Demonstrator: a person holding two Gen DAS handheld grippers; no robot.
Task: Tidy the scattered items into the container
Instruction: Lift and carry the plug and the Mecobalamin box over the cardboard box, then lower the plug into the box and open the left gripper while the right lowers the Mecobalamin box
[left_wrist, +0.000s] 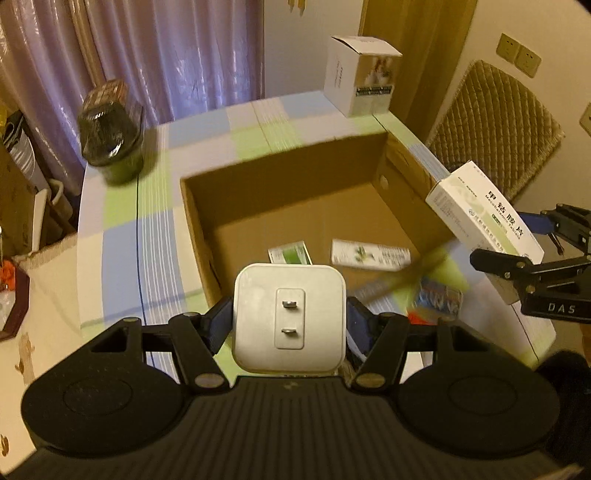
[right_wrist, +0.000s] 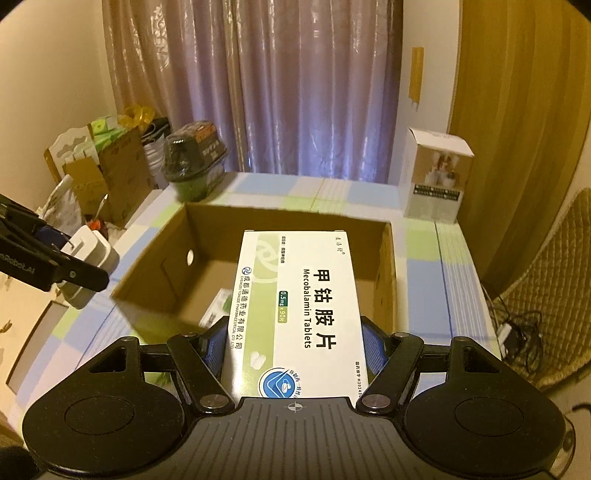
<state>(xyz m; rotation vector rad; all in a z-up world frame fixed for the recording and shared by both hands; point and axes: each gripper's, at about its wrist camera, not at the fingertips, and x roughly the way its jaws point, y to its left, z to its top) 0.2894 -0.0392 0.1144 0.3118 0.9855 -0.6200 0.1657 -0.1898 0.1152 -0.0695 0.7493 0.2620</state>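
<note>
Your left tool (left_wrist: 290, 325) grips white charger (left_wrist: 290, 317), prongs facing camera, at carton's (left_wrist: 399, 155) near wall. Your right tool (right_wrist: 295, 343) clamps white-green Mecobalamin box (right_wrist: 299, 306) over carton.

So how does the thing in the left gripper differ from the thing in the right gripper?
The left gripper holds a white plug adapter, a plain rounded square with two metal prongs; the right gripper holds a flat rectangular medicine box printed in green with "Mecobalamin Tablets". The adapter is compact, while the box juts well past the jaws. Both are mainly white, clamped by their sides, and near the cardboard box.
</note>
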